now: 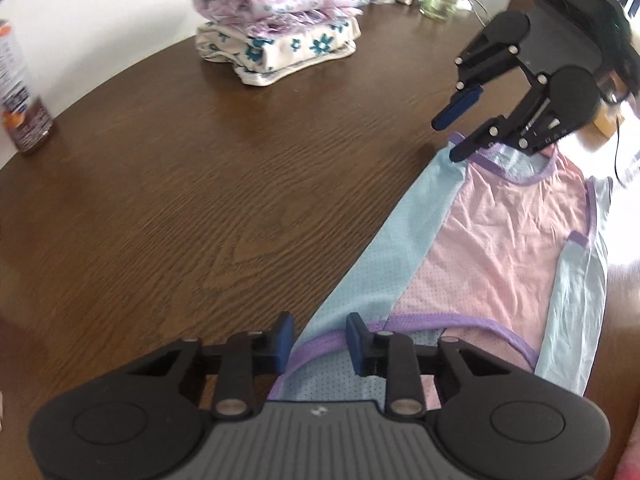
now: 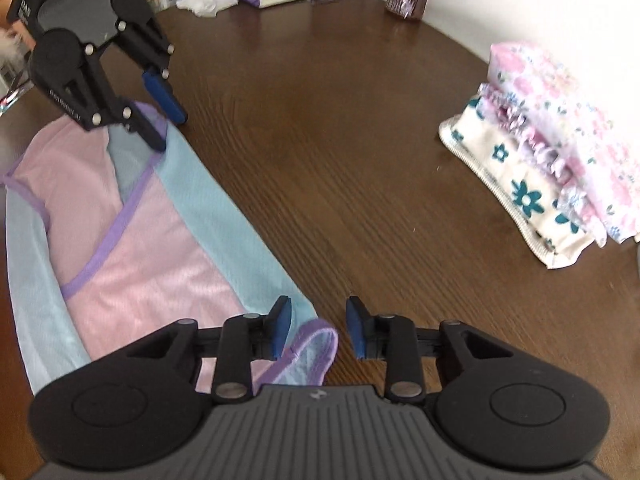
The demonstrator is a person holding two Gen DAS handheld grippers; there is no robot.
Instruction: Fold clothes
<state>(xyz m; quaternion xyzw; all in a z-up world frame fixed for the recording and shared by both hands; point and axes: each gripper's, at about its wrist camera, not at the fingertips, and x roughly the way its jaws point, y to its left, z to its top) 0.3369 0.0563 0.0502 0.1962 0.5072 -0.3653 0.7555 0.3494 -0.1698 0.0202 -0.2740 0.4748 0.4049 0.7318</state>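
Pink-and-blue mesh vest, purple-trimmed, is spread flat on the brown wooden counter at five o'clock; left claw and right claw are held apart at opposite ends, likely for grasping.

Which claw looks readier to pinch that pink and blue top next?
Probably the left gripper: the purple hem of the top fills the gap between its open fingers. The right gripper, also open, has only a corner reaching partway in.
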